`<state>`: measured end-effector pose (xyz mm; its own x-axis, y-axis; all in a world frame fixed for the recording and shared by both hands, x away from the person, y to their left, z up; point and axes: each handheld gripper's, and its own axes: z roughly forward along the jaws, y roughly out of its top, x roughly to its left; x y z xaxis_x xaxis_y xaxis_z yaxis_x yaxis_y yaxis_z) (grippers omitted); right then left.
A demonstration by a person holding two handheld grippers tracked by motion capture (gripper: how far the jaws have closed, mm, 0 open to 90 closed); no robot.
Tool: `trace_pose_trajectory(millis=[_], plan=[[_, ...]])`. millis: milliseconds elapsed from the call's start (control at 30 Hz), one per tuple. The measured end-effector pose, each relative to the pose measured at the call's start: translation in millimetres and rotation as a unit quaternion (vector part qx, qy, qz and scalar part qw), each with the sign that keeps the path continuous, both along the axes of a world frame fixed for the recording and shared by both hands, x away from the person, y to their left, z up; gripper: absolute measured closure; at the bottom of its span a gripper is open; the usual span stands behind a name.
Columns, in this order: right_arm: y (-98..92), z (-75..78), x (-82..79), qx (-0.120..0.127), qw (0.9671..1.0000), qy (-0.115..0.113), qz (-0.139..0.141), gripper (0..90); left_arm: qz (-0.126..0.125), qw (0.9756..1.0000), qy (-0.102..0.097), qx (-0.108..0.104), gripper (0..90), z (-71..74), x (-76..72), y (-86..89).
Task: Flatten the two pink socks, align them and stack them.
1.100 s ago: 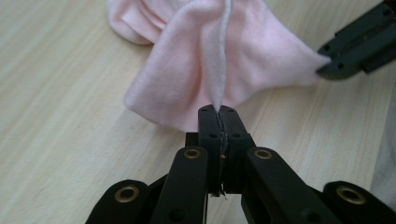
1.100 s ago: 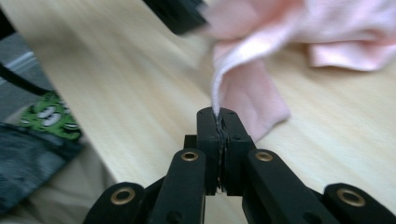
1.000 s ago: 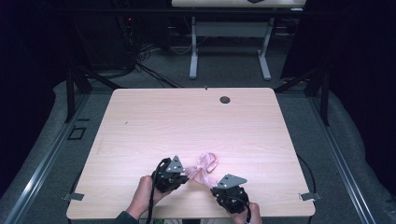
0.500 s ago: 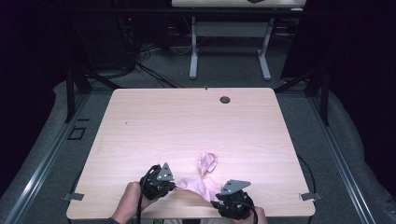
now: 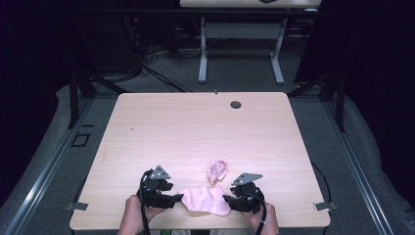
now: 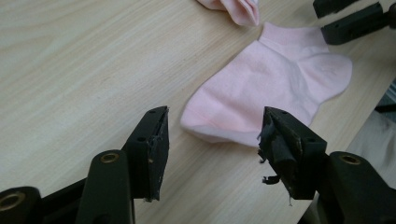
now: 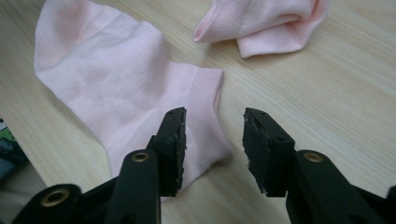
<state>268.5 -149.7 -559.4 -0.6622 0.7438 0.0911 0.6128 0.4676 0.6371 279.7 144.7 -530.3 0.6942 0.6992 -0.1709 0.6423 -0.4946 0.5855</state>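
A pink sock (image 5: 205,199) is lying flat on the worktop (image 5: 195,127) between the left tongs (image 5: 177,198) and right tongs (image 5: 229,199), both gaping wide, gripping nothing.

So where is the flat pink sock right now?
In the high view the flat pink sock lies at the table's near edge, between the left gripper and the right gripper, just in front of the crumpled sock.

Far table (image 5: 195,127) open; socks (image 5: 203,198) near front edge.
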Motion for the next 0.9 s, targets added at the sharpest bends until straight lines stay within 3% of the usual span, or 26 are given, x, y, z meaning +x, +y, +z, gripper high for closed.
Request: trace_pose_trajectory(millis=[100,200,233,367,467,600,900], plan=[[5.0,-3.9,2.3,-0.011,0.9999,0.006,-0.005,63.1,0.006,0.9996,0.024,0.015,44.7,-11.8,2.9,-7.9],[6.6,-6.5,3.4,-0.011,0.9998,0.013,-0.007,66.9,0.008,0.9992,0.030,0.025,52.0,-19.9,4.5,-12.1],[6.4,-6.5,3.5,-0.021,0.9997,0.015,-0.005,69.1,0.010,0.9991,0.030,0.030,56.5,-21.4,4.5,-13.3],[9.0,-8.2,1.4,-0.021,0.9997,0.014,0.002,77.2,0.003,0.9986,0.023,0.048,75.9,-27.5,4.5,-17.8],[9.1,-8.0,1.0,-0.019,0.9996,0.017,0.008,82.1,-0.003,0.9987,0.013,0.050,88.1,-30.6,3.5,-18.3],[8.0,-7.3,0.2,-0.011,0.9998,0.017,0.005,84.2,0.001,0.9990,0.006,0.043,89.8,-32.0,2.5,-15.6],[-9.7,10.7,-5.2,-0.004,0.9999,0.003,-0.011,84.5,0.004,0.9996,-0.024,0.013,89.9,-25.9,-6.3,-11.3]])
